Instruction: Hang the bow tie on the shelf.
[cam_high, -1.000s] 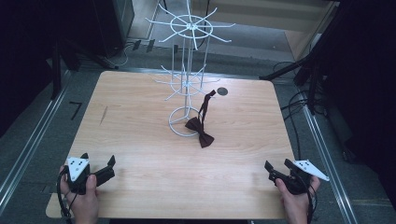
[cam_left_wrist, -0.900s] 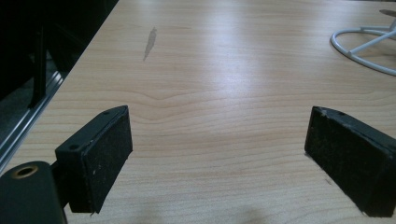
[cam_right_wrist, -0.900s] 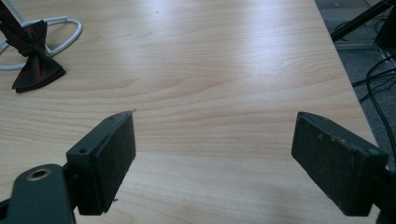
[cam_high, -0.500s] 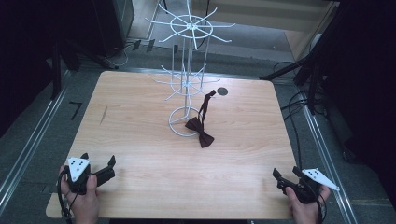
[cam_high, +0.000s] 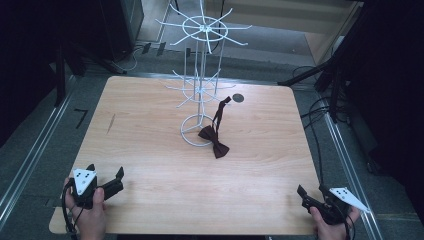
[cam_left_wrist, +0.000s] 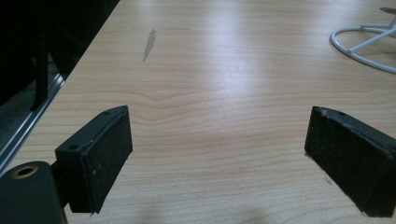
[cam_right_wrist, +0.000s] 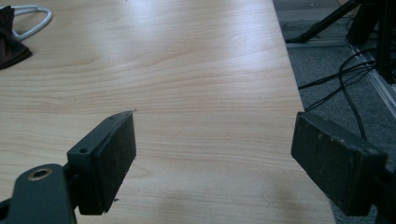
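A dark red bow tie (cam_high: 214, 141) lies on the wooden table (cam_high: 150, 125), its strap (cam_high: 220, 111) running up against a white wire rack (cam_high: 200, 85) that stands at the table's middle back. My left gripper (cam_high: 106, 181) rests open at the near left corner, nothing between its jaws. In the left gripper view the rack's ring base (cam_left_wrist: 362, 44) shows far right. My right gripper (cam_high: 311, 196) is open at the near right corner, by the table's edge. The bow tie's edge (cam_right_wrist: 11, 39) shows at the far left of the right gripper view.
A small dark round hole (cam_high: 238, 98) sits in the tabletop behind the bow tie. Cables (cam_high: 320, 107) and a black stand leg (cam_high: 310, 75) lie on the grey floor right of the table. Metal rails (cam_high: 30, 155) run along the left side.
My right gripper has drawn back toward the near right corner and outward to the table's edge. The left gripper has barely moved. The bow tie and rack are unchanged.
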